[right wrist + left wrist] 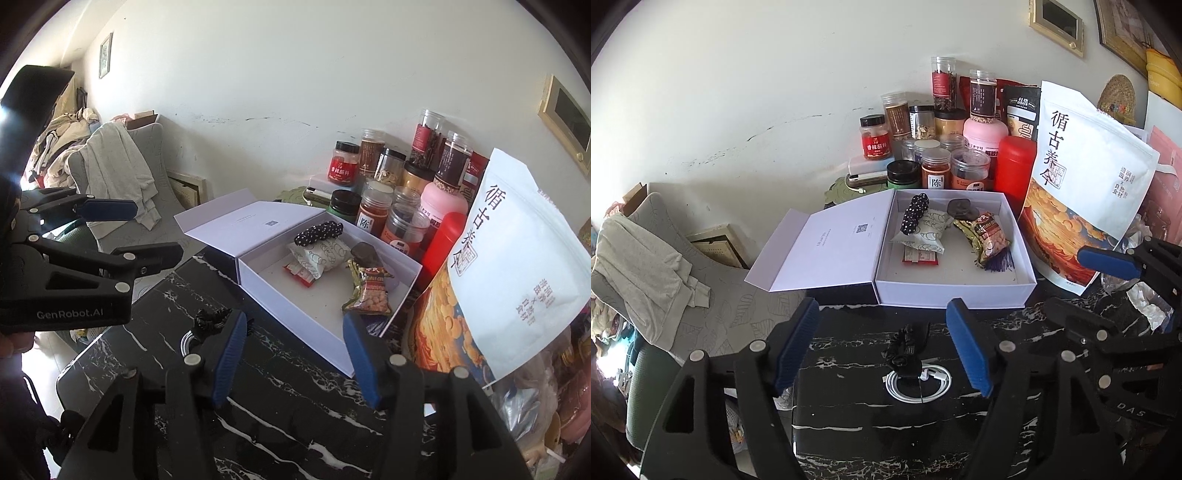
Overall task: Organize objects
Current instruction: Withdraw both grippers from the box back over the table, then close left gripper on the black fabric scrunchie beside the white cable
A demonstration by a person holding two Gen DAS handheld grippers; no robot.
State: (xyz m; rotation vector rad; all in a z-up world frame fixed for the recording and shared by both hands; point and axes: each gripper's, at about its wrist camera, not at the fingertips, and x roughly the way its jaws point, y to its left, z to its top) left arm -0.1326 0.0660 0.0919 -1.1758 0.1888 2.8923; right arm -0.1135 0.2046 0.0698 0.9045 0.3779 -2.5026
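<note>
Glossy black marble-look worktop (849, 413) with white veins, smooth and reflective. Matt white cardboard box (945, 291), lid open, smooth paper finish. Shiny crinkled foil snack packet (988, 240) inside it. Smooth white plastic-coated coiled cable (919, 384). Clear plastic jars (971, 170), glossy. Big matt white paper-look pouch (1086, 177). Ribbed blue rubbery fingers (967, 347) on matt black plastic frames. Soft grey cloth (642, 266) draped on a chair.

Left wrist view: looks forward and down over the black marble table (868, 424), near; white box (953, 291) at 12 o'clock, right gripper (1082, 280) at 3 o'clock.
Right wrist view: same downward tilt, set further right; box (295, 295) at 12 o'clock, left gripper (147, 232) at 9 o'clock.
Shared: table, box, jars (945, 147), white pouch (1086, 177), wall.
</note>
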